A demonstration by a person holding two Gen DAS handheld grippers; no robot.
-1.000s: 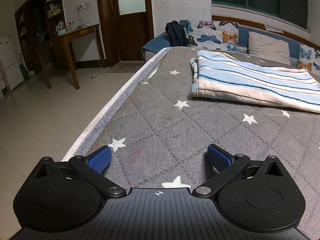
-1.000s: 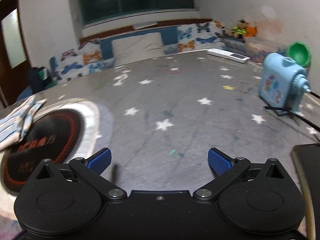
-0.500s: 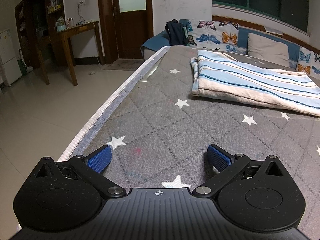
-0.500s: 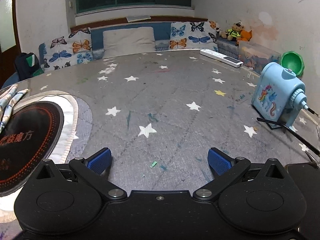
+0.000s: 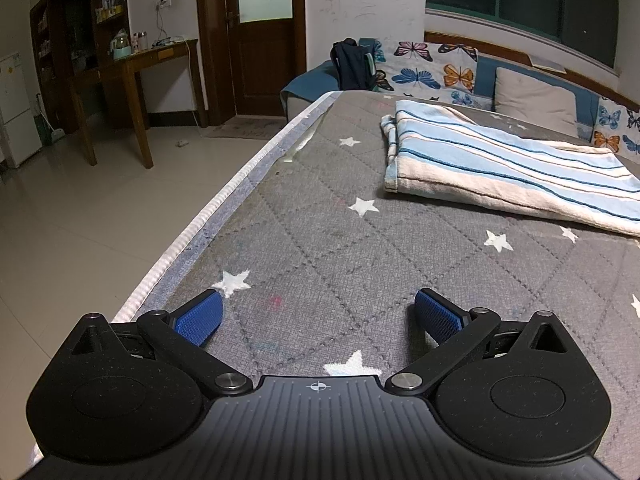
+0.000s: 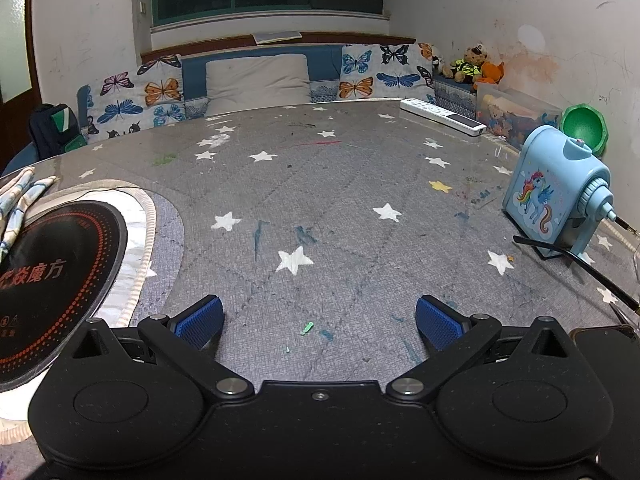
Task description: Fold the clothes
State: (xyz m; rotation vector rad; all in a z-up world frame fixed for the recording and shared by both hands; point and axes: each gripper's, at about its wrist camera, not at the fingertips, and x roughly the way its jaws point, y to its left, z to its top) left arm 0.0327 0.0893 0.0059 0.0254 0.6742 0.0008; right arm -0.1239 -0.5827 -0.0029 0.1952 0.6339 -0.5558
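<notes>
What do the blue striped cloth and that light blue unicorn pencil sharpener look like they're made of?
Blue striped cloth: probably soft woven cotton or terry, matte, with limp rounded folds. Light blue unicorn pencil sharpener: likely moulded plastic, smooth with a slight sheen.

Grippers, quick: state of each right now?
Left gripper: open, empty, above the star-print cover.
Right gripper: open, empty.

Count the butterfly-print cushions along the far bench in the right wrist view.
2. One butterfly cushion sits left of the plain beige pillow; the other butterfly cushion sits right of it. More may be hidden beyond the frame.
</notes>
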